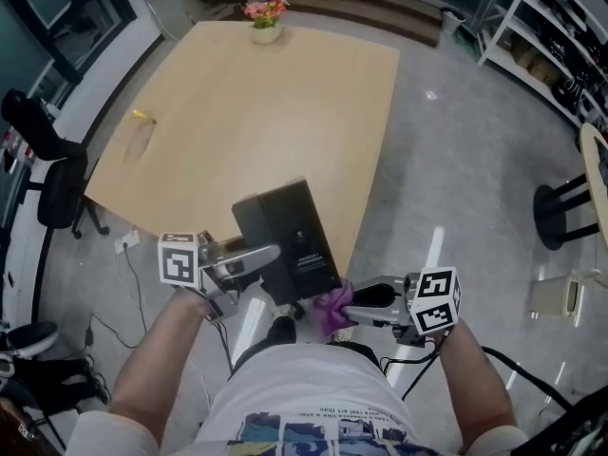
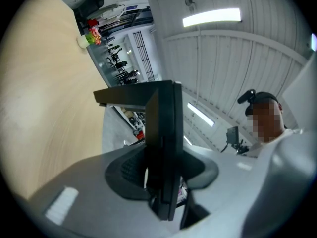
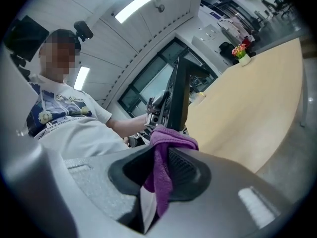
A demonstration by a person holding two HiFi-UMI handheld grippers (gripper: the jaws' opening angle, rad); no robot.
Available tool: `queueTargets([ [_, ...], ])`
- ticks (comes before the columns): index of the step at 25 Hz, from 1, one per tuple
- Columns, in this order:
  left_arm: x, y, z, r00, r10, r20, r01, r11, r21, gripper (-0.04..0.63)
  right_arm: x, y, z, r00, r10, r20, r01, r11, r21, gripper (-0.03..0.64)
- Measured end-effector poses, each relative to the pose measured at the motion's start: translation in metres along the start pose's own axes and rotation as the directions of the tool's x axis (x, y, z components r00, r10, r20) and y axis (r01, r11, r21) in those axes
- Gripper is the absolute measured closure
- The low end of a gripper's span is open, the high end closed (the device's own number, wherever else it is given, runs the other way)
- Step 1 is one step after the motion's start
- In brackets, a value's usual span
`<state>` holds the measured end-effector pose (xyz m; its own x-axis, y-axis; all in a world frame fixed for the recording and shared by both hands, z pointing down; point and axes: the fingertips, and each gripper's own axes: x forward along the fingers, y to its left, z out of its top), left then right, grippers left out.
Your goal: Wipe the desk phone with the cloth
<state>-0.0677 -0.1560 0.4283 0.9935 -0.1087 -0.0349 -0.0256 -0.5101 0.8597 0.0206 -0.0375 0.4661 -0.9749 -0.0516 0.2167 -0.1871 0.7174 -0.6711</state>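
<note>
At the near edge of the table (image 1: 266, 112), the black phone (image 1: 290, 231) is clamped by its edge between the jaws of the left gripper (image 1: 271, 255). The right gripper (image 1: 356, 304), just off that same table edge, has its jaws closed on a purple cloth (image 1: 334, 307), which touches the phone's nearest corner. A flower pot (image 1: 265, 17) stands at the table's far edge.
</note>
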Motion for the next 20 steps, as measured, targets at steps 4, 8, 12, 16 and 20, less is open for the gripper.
queueTargets([
  [4, -0.003, 0.005, 0.002, 1.0, -0.008, -0.008, 0.008, 1.0, -0.004, 0.416, -0.015, -0.007, 0.007, 0.998, -0.06, 0.001, 0.06, 0.998, -0.01, 0.531],
  [8, -0.002, 0.008, 0.003, 1.0, -0.012, -0.022, 0.012, 1.0, -0.006, 0.416, -0.031, -0.016, 0.018, 0.993, -0.116, 0.02, 0.116, 0.993, -0.019, 0.531],
  [12, -0.003, 0.012, -0.003, 0.998, -0.018, -0.064, 0.018, 1.0, -0.005, 0.416, -0.036, -0.022, 0.036, 0.987, -0.15, 0.059, 0.152, 0.988, -0.028, 0.531],
  [16, -0.005, 0.017, -0.01, 0.996, -0.028, -0.089, 0.026, 0.999, -0.023, 0.416, -0.025, -0.024, 0.05, 0.986, -0.156, 0.055, 0.159, 0.986, -0.051, 0.531],
  [20, -0.003, 0.02, -0.018, 0.992, -0.043, -0.116, 0.039, 0.998, -0.041, 0.416, -0.011, -0.032, 0.064, 0.983, -0.171, 0.07, 0.175, 0.983, -0.06, 0.531],
])
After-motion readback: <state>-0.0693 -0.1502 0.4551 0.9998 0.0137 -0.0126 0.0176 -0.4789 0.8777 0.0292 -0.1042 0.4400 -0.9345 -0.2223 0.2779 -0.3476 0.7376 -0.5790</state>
